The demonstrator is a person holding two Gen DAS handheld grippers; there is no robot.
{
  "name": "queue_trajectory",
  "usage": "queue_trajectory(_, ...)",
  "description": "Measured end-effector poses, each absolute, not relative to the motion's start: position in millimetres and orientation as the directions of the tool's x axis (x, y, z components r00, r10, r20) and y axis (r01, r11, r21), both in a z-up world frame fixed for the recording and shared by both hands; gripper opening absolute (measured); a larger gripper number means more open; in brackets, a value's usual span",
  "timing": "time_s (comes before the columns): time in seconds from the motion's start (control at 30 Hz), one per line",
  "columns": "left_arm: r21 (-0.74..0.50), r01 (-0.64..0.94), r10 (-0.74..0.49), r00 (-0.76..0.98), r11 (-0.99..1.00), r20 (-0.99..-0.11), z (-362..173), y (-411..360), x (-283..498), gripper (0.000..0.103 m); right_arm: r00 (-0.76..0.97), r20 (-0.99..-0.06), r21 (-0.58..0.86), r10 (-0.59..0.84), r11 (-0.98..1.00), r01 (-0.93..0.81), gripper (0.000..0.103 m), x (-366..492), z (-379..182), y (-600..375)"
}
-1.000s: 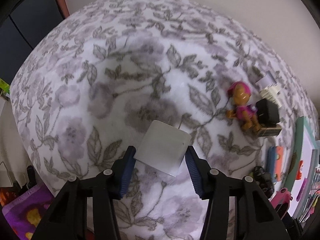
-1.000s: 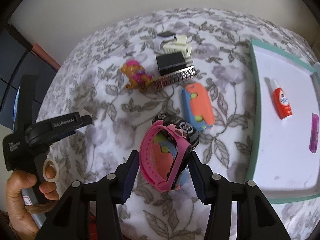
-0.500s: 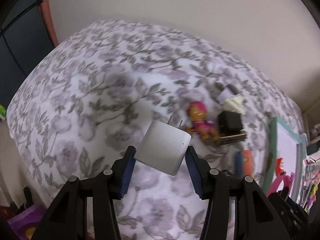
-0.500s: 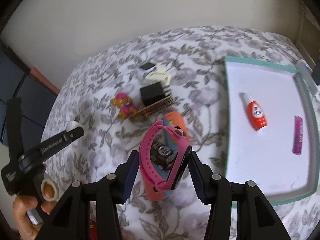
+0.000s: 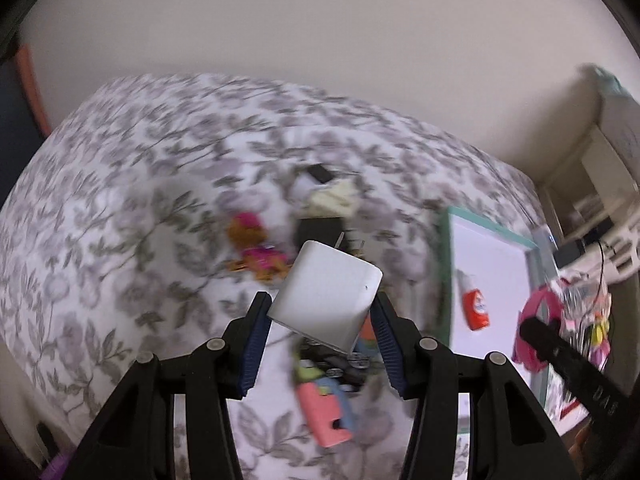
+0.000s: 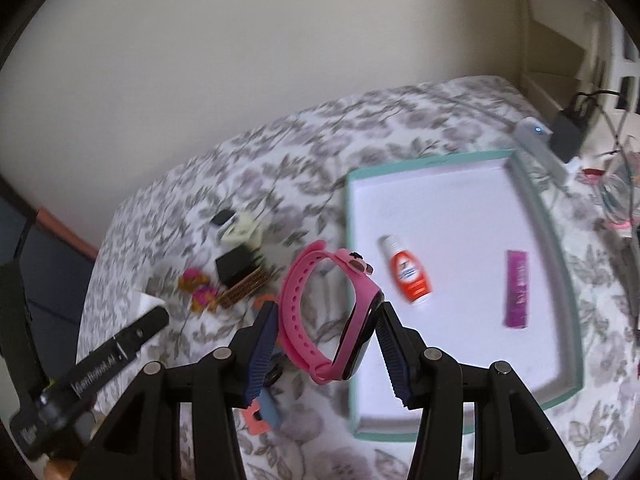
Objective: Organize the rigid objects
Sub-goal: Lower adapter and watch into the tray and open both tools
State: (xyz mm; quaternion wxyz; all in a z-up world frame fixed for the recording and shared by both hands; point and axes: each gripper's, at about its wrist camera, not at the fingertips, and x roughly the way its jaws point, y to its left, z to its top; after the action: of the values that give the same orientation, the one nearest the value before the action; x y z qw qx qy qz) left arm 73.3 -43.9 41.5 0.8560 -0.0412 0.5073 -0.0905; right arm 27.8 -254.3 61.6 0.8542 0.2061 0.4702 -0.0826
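From the left: the left gripper (image 5: 322,312) has its fingers (image 5: 252,344) clamped on a white plug-in charger (image 5: 326,292), held at a tilt in the lower middle of the left wrist view, clear of the flowered bed (image 5: 120,184) below. Beyond it, toward the middle of that frame, lie the things not yet sorted: a small toy figure (image 5: 256,248), a black block (image 5: 318,230), a cream piece (image 5: 334,198), and lower down a coral and blue case (image 5: 326,412). At the right of that frame is the teal-rimmed tray (image 5: 444,264).

In the right wrist view, the right gripper (image 6: 328,328) grips a pink smartwatch (image 6: 320,312) across its band and screen, low in the centre, just at the tray's left rim (image 6: 350,240). Inside the tray already lie a small red and white bottle (image 6: 408,276) and a purple stick (image 6: 516,288), well apart.

I'd say both hands are mid-carry, bringing a piece each to the tray. Next, each needs to reach over the rim to a bare white patch, lower, and let go without knocking the bottle; the watch looks closer to its spot than the charger.
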Motion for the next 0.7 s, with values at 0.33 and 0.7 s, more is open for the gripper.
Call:
queue_trajectory(0.33, -0.067, 0.302, -0.202, 0.441, 0.951, -0.874, 40, -141, 64, 0.053, 0.527, -0.845, 0.196, -0.094, 0.862, 0.467, 0.053, 14, 74, -317)
queue_trajectory(0.7, -0.001, 0.461, -0.204, 0.391, 0.888, -0.898, 12, -218, 41, 0.053, 0.453, -0.876, 0.161, -0.165, 0.786, 0.597, 0.053, -5, 63, -375)
